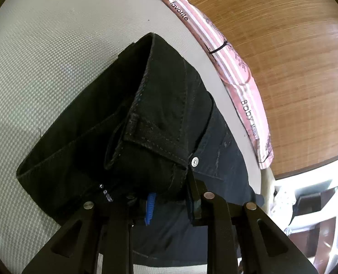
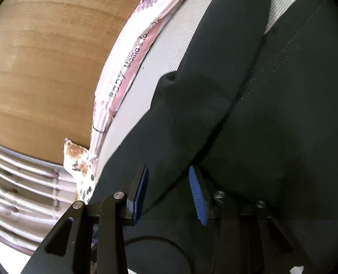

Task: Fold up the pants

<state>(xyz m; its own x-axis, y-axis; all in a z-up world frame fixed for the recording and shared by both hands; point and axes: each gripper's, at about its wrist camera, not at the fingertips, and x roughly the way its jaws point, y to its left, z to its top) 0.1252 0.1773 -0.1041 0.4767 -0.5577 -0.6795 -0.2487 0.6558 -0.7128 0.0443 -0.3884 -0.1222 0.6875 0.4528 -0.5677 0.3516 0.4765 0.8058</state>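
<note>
Left gripper: jaws closed on the pants' waistband, by the metal button.
Right gripper: jaws apart, blue pads bare, dark cloth lying between them, nothing pinched.
Pants: black denim, partly folded on a grey mat.
Handling: likely heavy, limp yet stiff at the seams; waistband and hems look the surest holds.
Left view only: waistband, button.
Right view only: broad leg panel.
Far: striped pink cloth, wooden floor.
</note>
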